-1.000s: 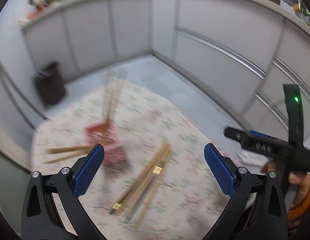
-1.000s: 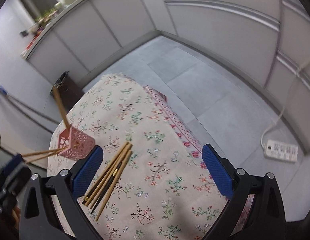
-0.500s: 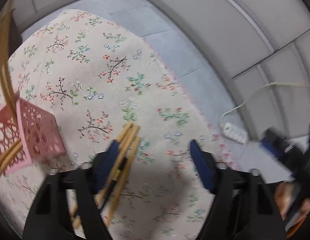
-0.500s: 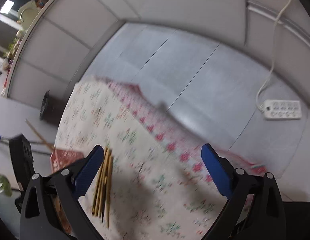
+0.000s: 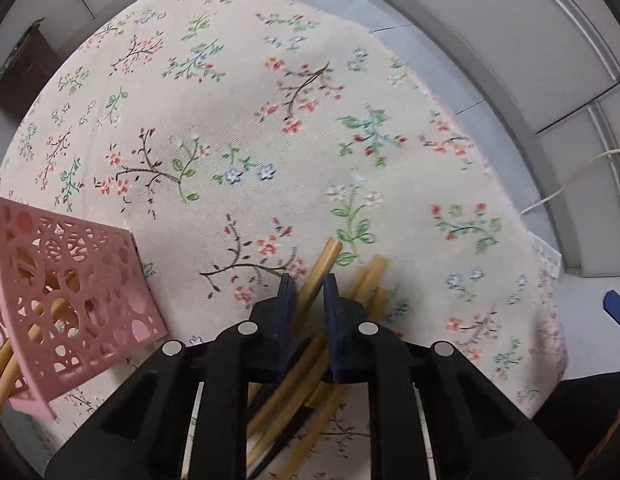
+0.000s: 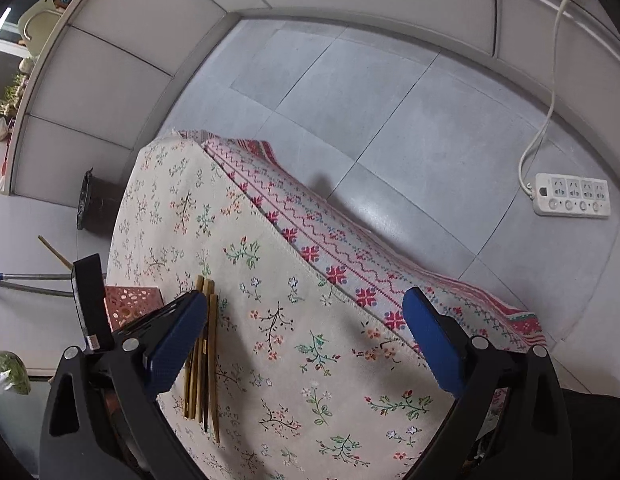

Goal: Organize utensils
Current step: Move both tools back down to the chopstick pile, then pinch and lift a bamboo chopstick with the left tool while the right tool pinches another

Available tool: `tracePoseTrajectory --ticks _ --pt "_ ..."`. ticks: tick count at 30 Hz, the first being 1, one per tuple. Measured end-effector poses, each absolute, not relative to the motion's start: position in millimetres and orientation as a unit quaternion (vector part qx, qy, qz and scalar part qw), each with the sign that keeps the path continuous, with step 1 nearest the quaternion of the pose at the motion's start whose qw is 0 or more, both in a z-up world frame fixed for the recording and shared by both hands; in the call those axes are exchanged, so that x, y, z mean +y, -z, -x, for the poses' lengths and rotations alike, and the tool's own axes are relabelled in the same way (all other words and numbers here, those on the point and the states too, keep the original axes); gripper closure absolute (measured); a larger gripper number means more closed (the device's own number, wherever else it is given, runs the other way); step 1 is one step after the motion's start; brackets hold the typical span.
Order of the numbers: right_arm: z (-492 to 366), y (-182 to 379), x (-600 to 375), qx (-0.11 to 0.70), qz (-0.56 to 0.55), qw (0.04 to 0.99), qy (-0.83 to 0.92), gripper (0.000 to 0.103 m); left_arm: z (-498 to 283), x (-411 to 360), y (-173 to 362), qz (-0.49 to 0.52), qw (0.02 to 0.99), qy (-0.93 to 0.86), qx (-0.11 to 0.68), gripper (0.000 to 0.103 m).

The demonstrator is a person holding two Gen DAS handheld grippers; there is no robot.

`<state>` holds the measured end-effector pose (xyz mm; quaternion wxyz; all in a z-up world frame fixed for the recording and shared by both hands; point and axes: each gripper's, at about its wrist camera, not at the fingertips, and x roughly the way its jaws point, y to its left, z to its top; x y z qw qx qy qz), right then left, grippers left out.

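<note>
Left wrist: left gripper (image 5: pixel 306 286) has descended, now pinching one chopstick (image 5: pixel 315 270).
Transfer to pink holder (image 5: pixel 66 280) likely next; right gripper (image 6: pixel 306 340) agape, idle.

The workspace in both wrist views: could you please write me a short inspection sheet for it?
Surface: floral tablecloth over the table, red patterned border hanging on the far side.
Job's things: loose chopsticks bundled on the cloth; pink perforated holder beside them, chopsticks already inside.
Clutter: nothing seen on the cloth.
Grippers: left tongs closed on one chopstick from the bundle; right tongs wide open above the cloth, holding nothing.
Cables: white power strip on the floor, its cord running up the wall.
Surroundings: grey tiled floor, grey partition panels, dark bin beyond the table.
</note>
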<state>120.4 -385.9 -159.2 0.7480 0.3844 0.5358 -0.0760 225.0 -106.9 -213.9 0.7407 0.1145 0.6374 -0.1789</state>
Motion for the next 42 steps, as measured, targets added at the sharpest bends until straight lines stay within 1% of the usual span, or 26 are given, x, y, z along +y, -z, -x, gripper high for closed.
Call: tracePoseTrajectory --ticks 5,6,7,8,13,15,17,18,20,21,22,23,25,28,32,35,42 --pt "-126.4 160.9 -373.4 0.544 -0.36 0.755 0.073 0.008 -220.2 -102.7 213.1 -0.107 0.753 0.176 0.625 0.09" --pt "-127.8 161.7 -371.4 0.545 -0.356 0.756 0.073 0.008 -217.4 -101.7 211.6 -0.103 0.757 0.174 0.622 0.091" --pt "-129.6 163.2 -369.1 0.548 -0.352 0.756 0.074 0.008 -212.9 -100.0 208.2 -0.1 0.761 0.173 0.617 0.095" --pt "-132.2 166.1 -365.7 0.552 -0.347 0.755 0.075 0.008 -206.6 -97.6 202.7 -0.099 0.767 0.173 0.61 0.096" --pt "-148.3 184.0 -345.5 0.57 -0.338 0.745 0.081 0.008 -166.6 -79.5 158.4 -0.084 0.796 0.181 0.572 0.097" --pt "-157.4 191.6 -333.6 0.577 -0.341 0.739 0.07 0.011 -140.8 -67.2 136.0 -0.077 0.811 0.185 0.55 0.097" --pt "-167.1 199.0 -320.9 0.581 -0.351 0.732 0.053 0.021 -114.5 -54.3 116.8 -0.064 0.825 0.19 0.528 0.097" --pt "-171.4 202.2 -314.1 0.585 -0.353 0.729 0.046 0.023 -104.6 -50.8 110.1 -0.061 0.83 0.19 0.52 0.097" --pt "-179.7 208.8 -297.9 0.596 -0.351 0.722 0.032 0.034 -79.5 -41.9 92.8 -0.053 0.842 0.191 0.501 0.097" --pt "-183.8 211.1 -289.7 0.6 -0.343 0.722 0.029 0.038 -68.4 -34.7 86.6 -0.048 0.848 0.19 0.493 0.097" --pt "-187.1 212.5 -283.9 0.601 -0.338 0.723 0.03 0.043 -62.8 -30.1 78.8 -0.043 0.853 0.189 0.485 0.097" --pt "-189.4 213.9 -278.7 0.602 -0.333 0.725 0.031 0.047 -54.7 -25.3 70.6 -0.039 0.86 0.185 0.475 0.097" --pt "-194.5 217.7 -266.8 0.608 -0.318 0.727 0.033 0.051 -46.3 -18.6 58.2 -0.032 0.868 0.183 0.46 0.097" --pt "-198.7 215.9 -251.9 0.603 -0.297 0.739 0.041 0.051 -35.9 -10.5 42.2 -0.024 0.879 0.186 0.438 0.097" --pt "-204.1 214.3 -233.9 0.608 -0.243 0.753 0.061 0.051 -27.8 -4.0 34.0 -0.016 0.885 0.194 0.424 0.097" --pt "-203.2 212.7 -220.2 0.61 -0.189 0.766 0.077 0.057 -26.0 0.5 31.6 -0.013 0.887 0.196 0.417 0.097" --pt "-207.2 213.7 -203.6 0.61 -0.14 0.775 0.083 0.056 -15.6 5.1 18.5 -0.013 0.896 0.194 0.4 0.097"
